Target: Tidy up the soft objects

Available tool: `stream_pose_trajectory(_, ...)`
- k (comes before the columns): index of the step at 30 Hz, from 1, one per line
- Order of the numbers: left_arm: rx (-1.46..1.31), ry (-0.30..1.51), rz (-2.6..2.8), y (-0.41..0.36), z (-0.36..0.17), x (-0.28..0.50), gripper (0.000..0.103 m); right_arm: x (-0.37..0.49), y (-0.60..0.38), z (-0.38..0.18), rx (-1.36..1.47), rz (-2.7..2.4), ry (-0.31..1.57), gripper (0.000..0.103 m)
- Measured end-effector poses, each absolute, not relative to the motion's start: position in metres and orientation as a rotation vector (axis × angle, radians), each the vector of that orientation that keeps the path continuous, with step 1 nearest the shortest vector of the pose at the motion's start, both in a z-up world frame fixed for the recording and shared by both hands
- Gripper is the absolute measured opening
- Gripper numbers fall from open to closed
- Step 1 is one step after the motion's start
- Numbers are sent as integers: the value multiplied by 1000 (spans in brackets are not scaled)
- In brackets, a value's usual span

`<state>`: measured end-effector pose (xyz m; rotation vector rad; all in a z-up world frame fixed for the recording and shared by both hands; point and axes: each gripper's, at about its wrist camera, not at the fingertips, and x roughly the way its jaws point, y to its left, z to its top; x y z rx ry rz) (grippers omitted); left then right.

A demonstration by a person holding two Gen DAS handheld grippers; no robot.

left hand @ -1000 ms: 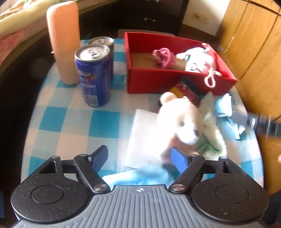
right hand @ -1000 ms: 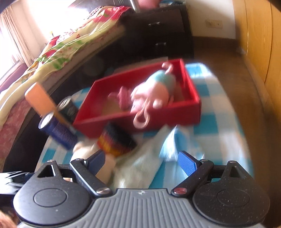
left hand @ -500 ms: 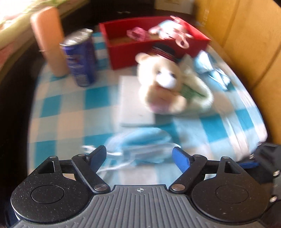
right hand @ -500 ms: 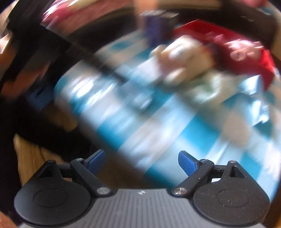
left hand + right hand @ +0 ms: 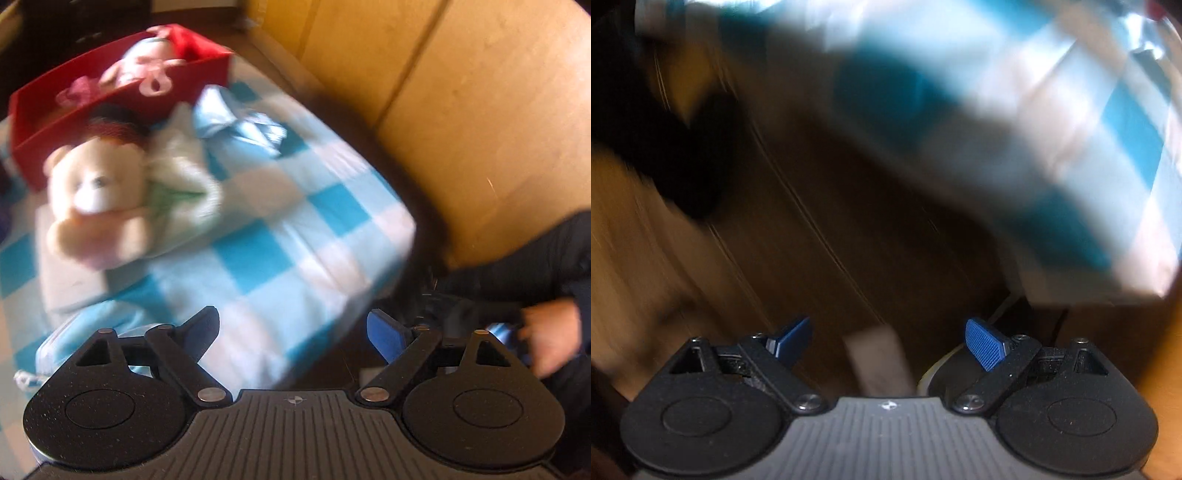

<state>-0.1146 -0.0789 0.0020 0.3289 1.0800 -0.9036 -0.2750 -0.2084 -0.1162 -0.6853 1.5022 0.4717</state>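
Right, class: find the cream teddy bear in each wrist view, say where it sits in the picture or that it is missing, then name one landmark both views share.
Left wrist view: the teddy bear lies at upper left on the checked tablecloth, just in front of the red box.
Right wrist view: not in it; the picture is blurred, showing mostly floor.
Shared landmark: the blue-and-white checked tablecloth, upper right in the right wrist view.
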Motion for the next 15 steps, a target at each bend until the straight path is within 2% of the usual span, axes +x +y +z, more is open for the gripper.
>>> stream_pose_trajectory(2,355,1064,-921,-92,3,-121,85,-292,-203,-149,-924,586,1478,70)
stream_pose_trajectory(6,350,1139,-961,-103,-8,-115,85,-300,-217,-215,-1054,666,1484,69)
stream_pose_trajectory(10,293,1166,-995,-100,-4,-100,85,-288,-239,-239,-809,579,1505,70)
stream_pose_trajectory(15,149,1166,-1020,-90,14,-79,85,-296,-269,-257,-641,410,1546,70)
